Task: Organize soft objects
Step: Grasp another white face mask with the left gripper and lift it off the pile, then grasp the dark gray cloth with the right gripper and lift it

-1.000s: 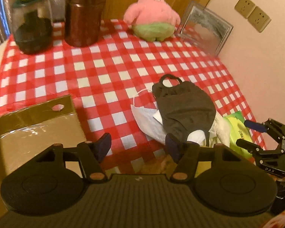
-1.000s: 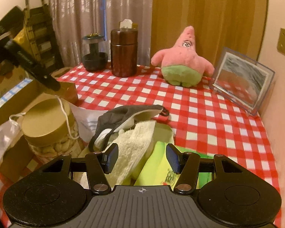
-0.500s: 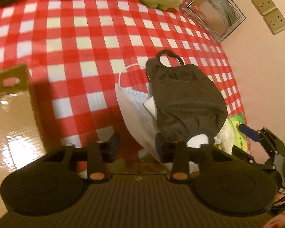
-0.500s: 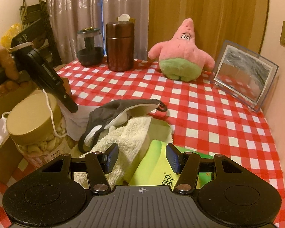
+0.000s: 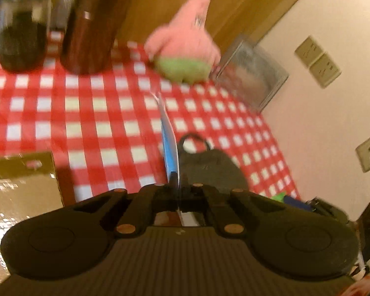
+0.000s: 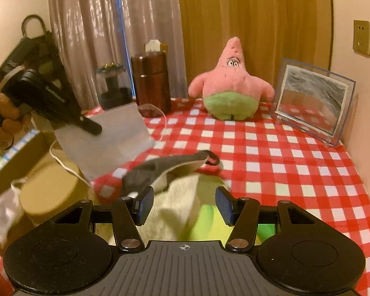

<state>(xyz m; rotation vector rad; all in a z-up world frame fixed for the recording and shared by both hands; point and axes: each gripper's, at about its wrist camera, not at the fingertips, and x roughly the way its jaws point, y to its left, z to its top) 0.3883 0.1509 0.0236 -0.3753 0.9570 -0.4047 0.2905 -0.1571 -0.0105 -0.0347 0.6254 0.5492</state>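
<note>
— Looking along the left tool (image 5: 175, 181), what do you make of it?

— Its jaws have just been closing and now pinch the pale disposable mask (image 5: 169, 138) between them; from here the mask shows edge-on, a thin blue-white strip rising from the fingertips. The view is blurred.

— And from the other side?

— In the right wrist view the same mask (image 6: 106, 138) hangs as a flat grey sheet off that left tool (image 6: 91, 126), lifted clear of the checked worktop (image 6: 283, 157), with a white ear loop trailing down. A hand (image 6: 5, 116) grips the tool's handle at the left edge.

— The right tool?

— The right tool (image 6: 183, 206) stands about half open with nothing between its blue pads. It hovers over a cream towel (image 6: 170, 212), and a green packet (image 6: 207, 219) lies just beside that.

— What else is soft there?

— A dark cloth mask (image 6: 165, 166) lies draped on the towel's far edge, its loop resting on the worktop. A pink and green star plush (image 6: 230, 86) sits upright at the far side, near a clear picture frame (image 6: 313, 103).

— And at the left?

— A cardboard box (image 5: 17, 197), and a jar with a tan lid (image 6: 46, 192) beside it. Far back stand a brown canister (image 6: 151, 79) and a dark glass jar (image 6: 113, 86).
</note>
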